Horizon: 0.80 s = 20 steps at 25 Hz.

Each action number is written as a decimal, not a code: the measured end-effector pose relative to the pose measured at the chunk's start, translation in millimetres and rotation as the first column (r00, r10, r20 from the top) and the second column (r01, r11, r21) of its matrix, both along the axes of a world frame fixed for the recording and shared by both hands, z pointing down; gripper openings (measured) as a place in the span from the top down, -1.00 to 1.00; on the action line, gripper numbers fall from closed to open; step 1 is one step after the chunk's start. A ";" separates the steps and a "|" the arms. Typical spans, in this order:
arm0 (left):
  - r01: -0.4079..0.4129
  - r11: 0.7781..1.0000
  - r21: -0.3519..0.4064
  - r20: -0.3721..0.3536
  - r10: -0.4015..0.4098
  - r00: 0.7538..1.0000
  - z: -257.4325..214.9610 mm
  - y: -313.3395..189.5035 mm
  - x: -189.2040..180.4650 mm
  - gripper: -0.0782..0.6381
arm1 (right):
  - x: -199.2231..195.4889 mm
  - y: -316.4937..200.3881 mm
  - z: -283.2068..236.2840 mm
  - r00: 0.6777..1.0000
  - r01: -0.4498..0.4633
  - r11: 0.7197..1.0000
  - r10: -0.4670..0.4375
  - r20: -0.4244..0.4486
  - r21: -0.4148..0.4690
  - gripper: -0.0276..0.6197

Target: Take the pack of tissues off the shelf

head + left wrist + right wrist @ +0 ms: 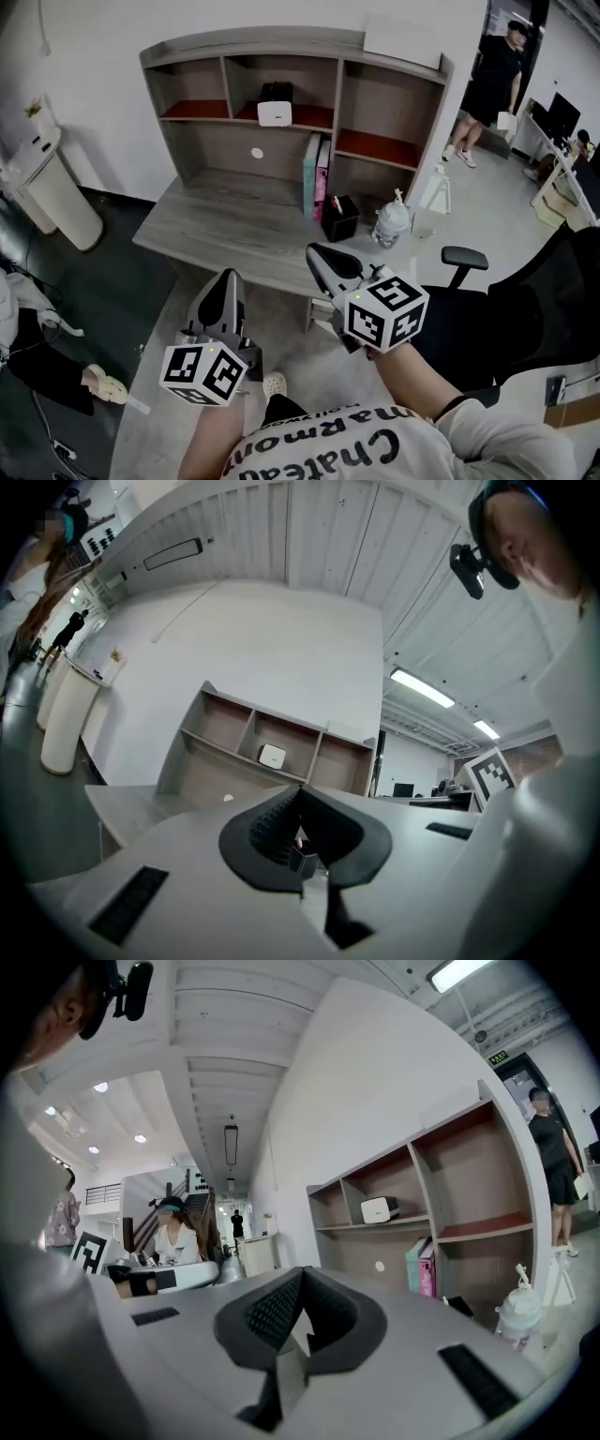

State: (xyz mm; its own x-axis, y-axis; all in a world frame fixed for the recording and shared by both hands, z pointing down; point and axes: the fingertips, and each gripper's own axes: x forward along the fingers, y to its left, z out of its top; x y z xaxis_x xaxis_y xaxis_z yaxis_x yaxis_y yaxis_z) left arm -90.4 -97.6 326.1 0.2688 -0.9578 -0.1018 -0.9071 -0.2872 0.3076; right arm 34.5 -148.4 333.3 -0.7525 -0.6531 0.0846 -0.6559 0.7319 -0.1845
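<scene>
left gripper: held low, short of the desk, aimed at the shelf, jaws pressed together, nothing in them
right gripper: a bit further forward, bare forearm behind it, jaws closed too, empty
pack of tissues: well ahead of both jaw tips, up in the shelf's middle compartment
books: upright on the desk, ahead of the right jaws
black box: just beyond the right jaws, beside the books, bottle next to it
</scene>
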 end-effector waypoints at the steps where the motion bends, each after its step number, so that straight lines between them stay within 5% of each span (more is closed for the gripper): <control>1: -0.006 1.000 0.001 0.003 0.006 1.000 -3.5 -12.4 -7.2 0.73 | -6.0 -11.0 -3.6 1.000 -0.010 1.000 0.010 0.008 0.003 0.89; 11: -0.116 0.989 0.090 0.075 0.109 0.991 -49.4 -102.7 -66.6 0.73 | -62.7 -100.0 -51.3 0.991 -0.113 0.990 0.106 0.086 0.083 0.89; 20: -0.190 0.981 0.043 0.030 0.189 0.982 -15.3 -149.5 -86.1 0.73 | -78.5 -138.2 -19.8 0.979 -0.187 0.981 0.182 0.091 0.046 0.89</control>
